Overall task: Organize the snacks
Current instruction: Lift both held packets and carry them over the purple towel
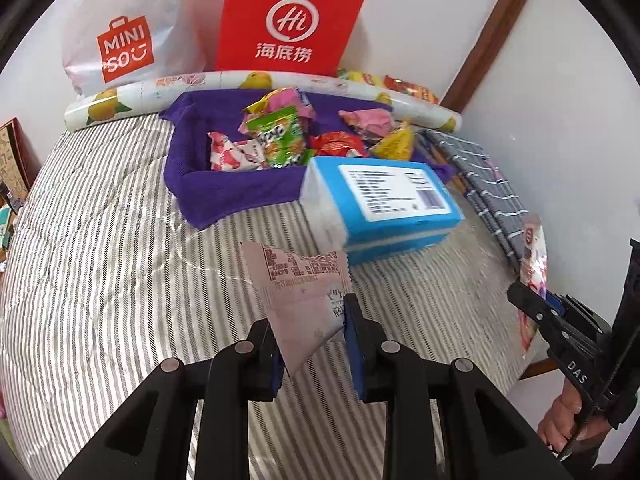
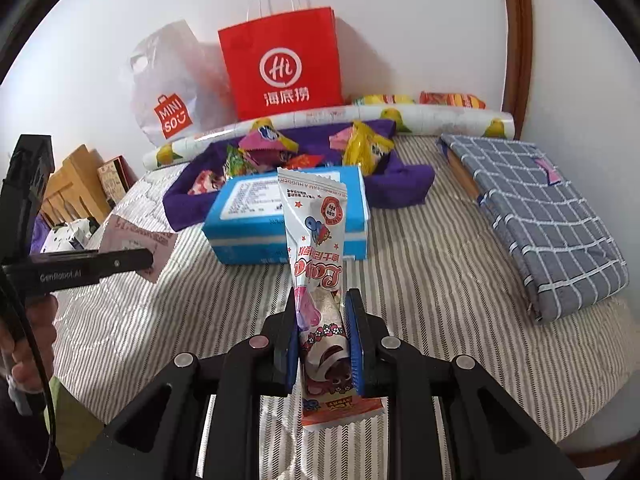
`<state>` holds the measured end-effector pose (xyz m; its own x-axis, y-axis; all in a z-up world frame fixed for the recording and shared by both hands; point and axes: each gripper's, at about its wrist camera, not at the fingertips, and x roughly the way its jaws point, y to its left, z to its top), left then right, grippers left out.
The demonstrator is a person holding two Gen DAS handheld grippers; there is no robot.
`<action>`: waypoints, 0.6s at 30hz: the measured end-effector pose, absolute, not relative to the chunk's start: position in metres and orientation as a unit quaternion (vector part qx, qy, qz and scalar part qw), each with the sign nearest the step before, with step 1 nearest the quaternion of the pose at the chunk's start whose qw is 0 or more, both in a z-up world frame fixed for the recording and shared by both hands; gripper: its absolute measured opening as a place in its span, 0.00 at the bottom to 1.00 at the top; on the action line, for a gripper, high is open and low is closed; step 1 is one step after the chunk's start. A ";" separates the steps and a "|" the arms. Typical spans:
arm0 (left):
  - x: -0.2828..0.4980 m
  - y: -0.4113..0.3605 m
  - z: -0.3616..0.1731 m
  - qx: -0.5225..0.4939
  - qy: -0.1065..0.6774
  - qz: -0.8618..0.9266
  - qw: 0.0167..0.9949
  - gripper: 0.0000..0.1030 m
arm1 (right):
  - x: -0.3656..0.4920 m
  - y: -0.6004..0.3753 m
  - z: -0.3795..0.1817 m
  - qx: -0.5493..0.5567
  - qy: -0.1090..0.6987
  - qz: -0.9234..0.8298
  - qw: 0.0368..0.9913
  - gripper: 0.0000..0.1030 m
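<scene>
My left gripper [image 1: 310, 320] is shut on a pale pink snack packet [image 1: 300, 288], held above the striped bedding; the same packet [image 2: 138, 238] shows at the left of the right wrist view. My right gripper [image 2: 322, 320] is shut on a long white and pink cartoon snack pack [image 2: 316, 240] that stands up between its pads; that pack [image 1: 534, 264] appears at the right edge of the left wrist view. Farther back a purple cloth tray [image 1: 224, 190] holds several colourful snack packets [image 1: 276, 136]. A blue tissue pack [image 1: 384, 200] lies just in front of it.
A red paper bag [image 1: 288, 20] and a white plastic shopping bag [image 1: 124, 36] lean on the wall behind a fruit-print roll [image 1: 256, 80]. A folded grey checked cloth [image 2: 532, 212] lies at the right. More snacks [image 2: 452, 100] sit behind the roll. A hand [image 2: 36, 344] holds the left gripper.
</scene>
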<state>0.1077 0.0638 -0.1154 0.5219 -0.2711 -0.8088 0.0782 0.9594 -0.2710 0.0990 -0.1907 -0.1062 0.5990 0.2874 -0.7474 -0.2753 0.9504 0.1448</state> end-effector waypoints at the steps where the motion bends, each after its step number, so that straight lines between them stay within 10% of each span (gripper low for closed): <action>1: 0.105 0.063 -0.113 -0.101 0.477 -0.103 0.867 0.24 | 0.097 -0.190 -0.103 0.004 0.417 0.154 0.896 0.21; 18: 0.079 0.050 -0.086 -0.100 0.463 -0.130 0.871 0.24 | 0.076 -0.178 -0.075 -0.014 0.404 0.140 0.904 0.21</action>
<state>0.0794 0.0500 -0.0864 0.5379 -0.3182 -0.7806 0.1332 0.9465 -0.2940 0.0762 -0.1784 -0.0746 0.6353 0.2415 -0.7335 -0.2636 0.9606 0.0879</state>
